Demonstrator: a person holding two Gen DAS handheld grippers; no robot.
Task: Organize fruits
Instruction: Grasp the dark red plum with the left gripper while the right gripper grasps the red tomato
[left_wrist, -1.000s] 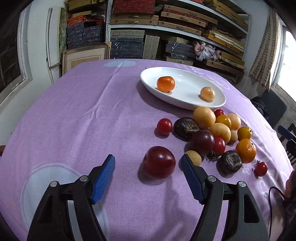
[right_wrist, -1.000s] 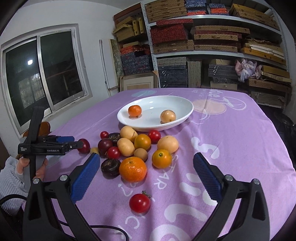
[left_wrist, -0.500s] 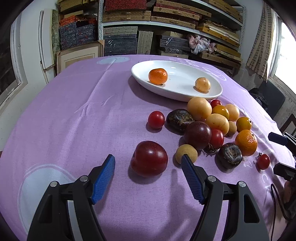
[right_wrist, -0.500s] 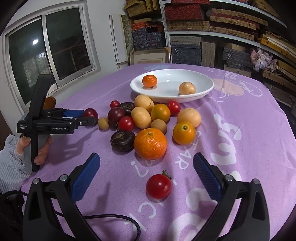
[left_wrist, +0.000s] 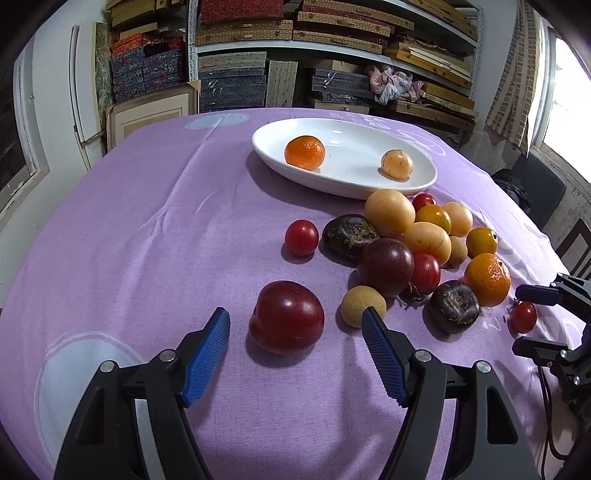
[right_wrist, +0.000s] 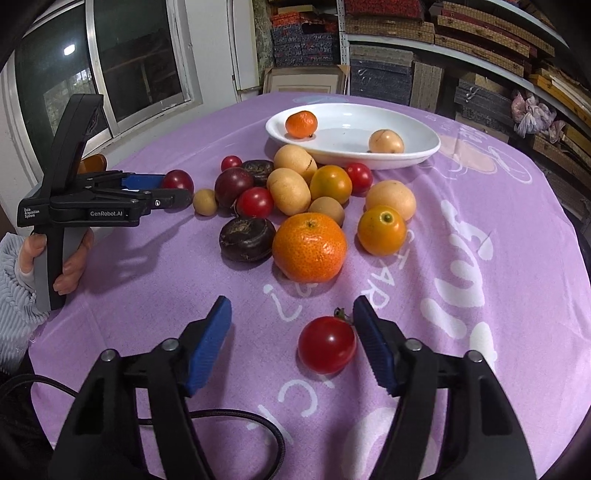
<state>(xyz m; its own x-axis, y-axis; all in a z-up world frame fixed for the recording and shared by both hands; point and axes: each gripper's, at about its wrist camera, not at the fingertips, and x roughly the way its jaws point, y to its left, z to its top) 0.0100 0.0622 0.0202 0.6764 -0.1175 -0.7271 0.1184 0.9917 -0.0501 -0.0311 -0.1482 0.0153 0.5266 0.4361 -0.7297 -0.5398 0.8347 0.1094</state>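
A white oval plate (left_wrist: 354, 181) (right_wrist: 417, 155) on the purple cloth holds a small orange (left_wrist: 304, 152) and a yellow fruit (left_wrist: 396, 164). Several loose fruits lie in front of it. My left gripper (left_wrist: 295, 332) is open, with a dark red plum (left_wrist: 286, 316) just ahead of its blue pads, between them. My right gripper (right_wrist: 291, 325) is open, with a red tomato (right_wrist: 327, 344) between its pads, close to the right pad. A large orange (right_wrist: 309, 246) lies just beyond. The left gripper (right_wrist: 173, 190) shows in the right wrist view, and the right gripper (left_wrist: 532, 317) in the left wrist view.
Shelves of stacked boxes (left_wrist: 295, 55) stand behind the table. A window (right_wrist: 99, 70) is on the left side. A black cable (right_wrist: 258, 424) lies on the cloth near the right gripper. The person's hand (right_wrist: 66, 258) holds the left gripper's handle.
Both grippers have moved forward and lower. The right one has closed in on the red tomato, now between its pads. The left one has neared the dark red plum.
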